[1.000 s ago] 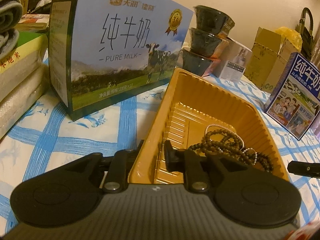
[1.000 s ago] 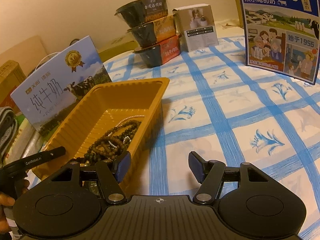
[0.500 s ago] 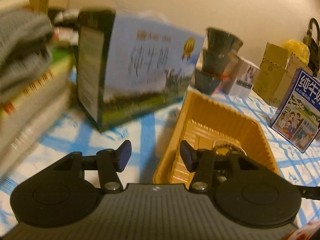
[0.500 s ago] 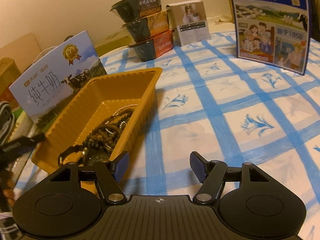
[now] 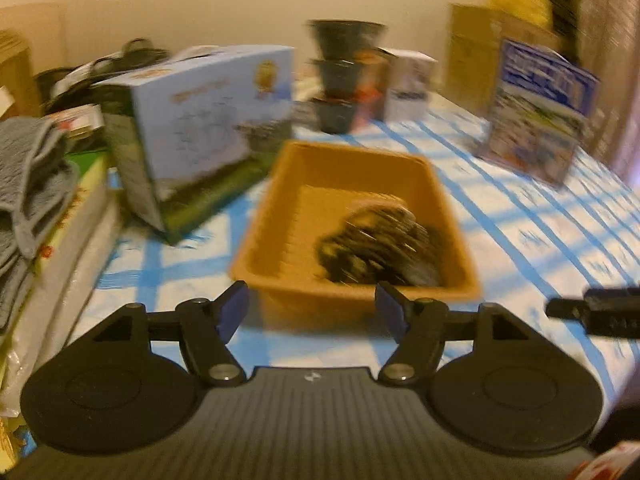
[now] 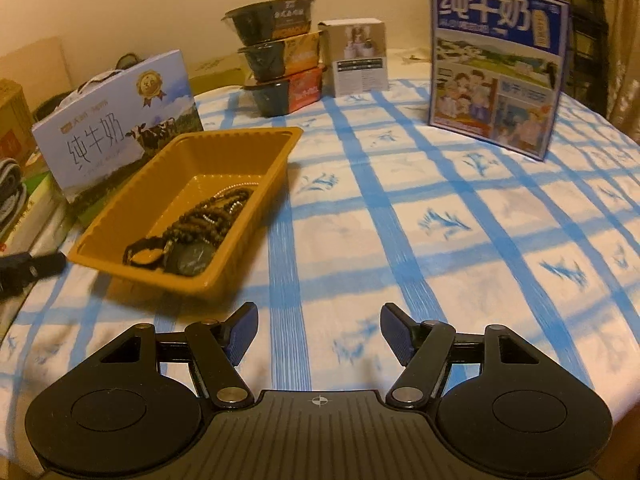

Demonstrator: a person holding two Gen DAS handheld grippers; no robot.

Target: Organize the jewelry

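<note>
Our left gripper [image 5: 312,312] hangs with its blue-padded jaws spread wide, having just been opening, and nothing sits between them; our right gripper [image 6: 318,334] is likewise parted and empty above bare cloth. Both tools are matte black plastic with ribbed bodies and round disc housings. Just ahead of the left gripper lies the tray [image 6: 120,236], a rectangular amber plastic tub with a ribbed floor and rolled rim, standing to the left of the right gripper. Inside it, gathered toward the near end, we see the beaded strands [image 6: 212,216] of small dark round beads, a thin pale chain, and a watch [image 6: 192,260] with a dark round face and looped strap. The tray rests on a white tablecloth [image 6: 440,240] crossed with blue bands and printed flowers. Around the far edge stand a glossy milk carton box [image 6: 116,136], three stacked black bowls [image 6: 276,64], a small white box [image 6: 360,60] and a tall blue milk box [image 6: 500,64], before a plain cream wall. The cloth right of the tray lies open.
</note>
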